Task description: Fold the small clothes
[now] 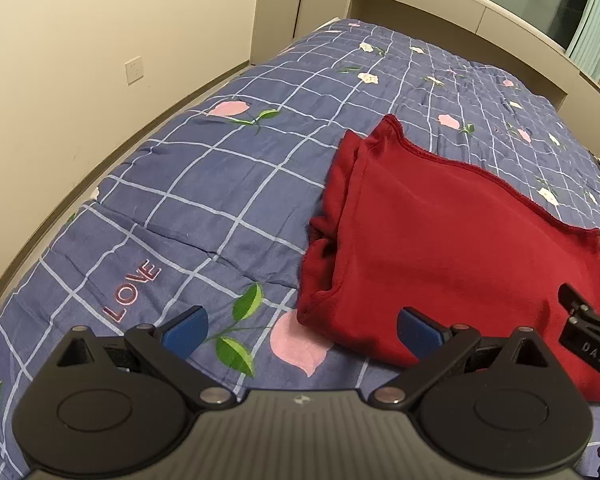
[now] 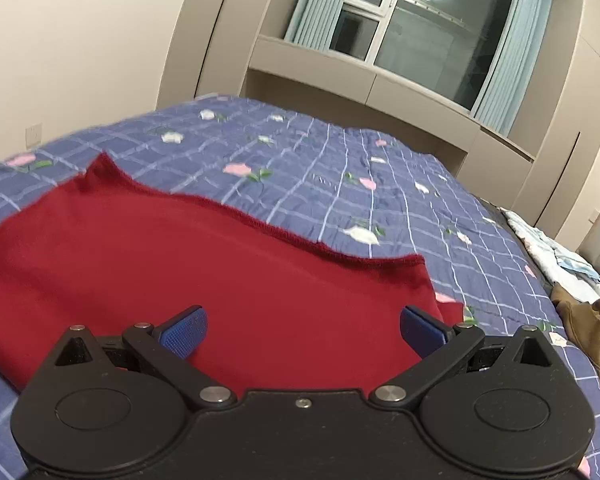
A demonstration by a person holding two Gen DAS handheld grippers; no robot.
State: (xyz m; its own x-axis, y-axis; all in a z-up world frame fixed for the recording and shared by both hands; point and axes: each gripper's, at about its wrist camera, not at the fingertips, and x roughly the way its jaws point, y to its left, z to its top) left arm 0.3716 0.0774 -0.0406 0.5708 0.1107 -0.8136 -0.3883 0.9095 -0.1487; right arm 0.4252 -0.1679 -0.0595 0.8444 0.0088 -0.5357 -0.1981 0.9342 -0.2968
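The left gripper (image 1: 300,336) hovers over bare quilt (image 1: 204,184), its fingers (image 1: 186,334) spread and holding nothing; the red garment (image 1: 440,248) lies just to its right, the layered, bunched left edge nearest. The garment is partly folded and flat on the bed, its long axis running left to right, the wavy hem on the far side. The right gripper (image 2: 302,334), fingers also spread and empty, hangs directly over the cloth's near right part, so it looks the nearer one. No containers show; a brown garment (image 2: 592,332) sits at the far right.
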